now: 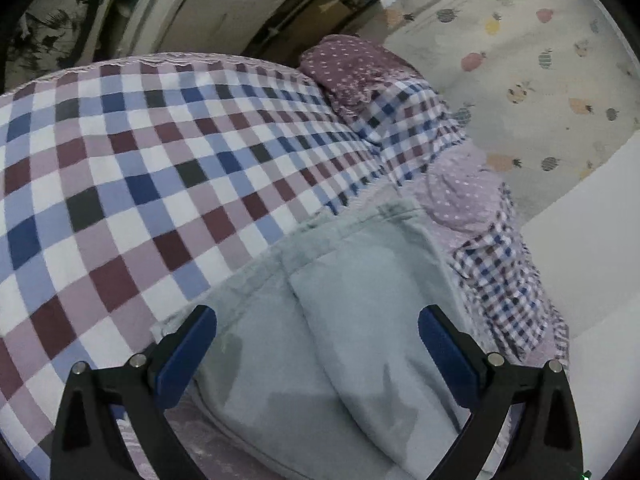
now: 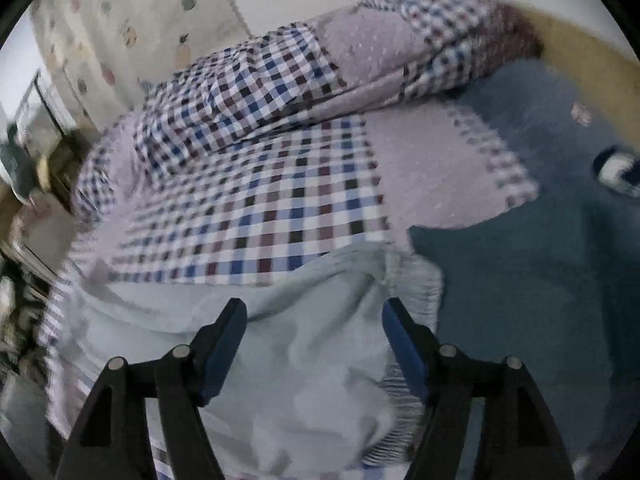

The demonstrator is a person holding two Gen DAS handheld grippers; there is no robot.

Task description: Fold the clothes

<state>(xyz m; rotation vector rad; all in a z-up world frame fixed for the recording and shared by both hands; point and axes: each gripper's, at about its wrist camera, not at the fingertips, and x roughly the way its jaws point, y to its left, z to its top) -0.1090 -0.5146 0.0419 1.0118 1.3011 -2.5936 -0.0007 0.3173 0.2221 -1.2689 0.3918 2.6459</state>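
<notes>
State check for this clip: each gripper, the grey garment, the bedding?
Left hand-held gripper: open, over the garment, gripping nothing.
Right hand-held gripper: open, gripping nothing.
Pale grey-green fabric garment: partly folded, creased, lying on the bed.
Checked purple, blue and white bedspread: spread flat.
Bunched checked quilt: rumpled.

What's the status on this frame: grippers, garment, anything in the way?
Left gripper open, right gripper open, both over the pale grey garment. Garment partly folded on the checked bedspread. Bunched quilt beyond, not blocking.
</notes>
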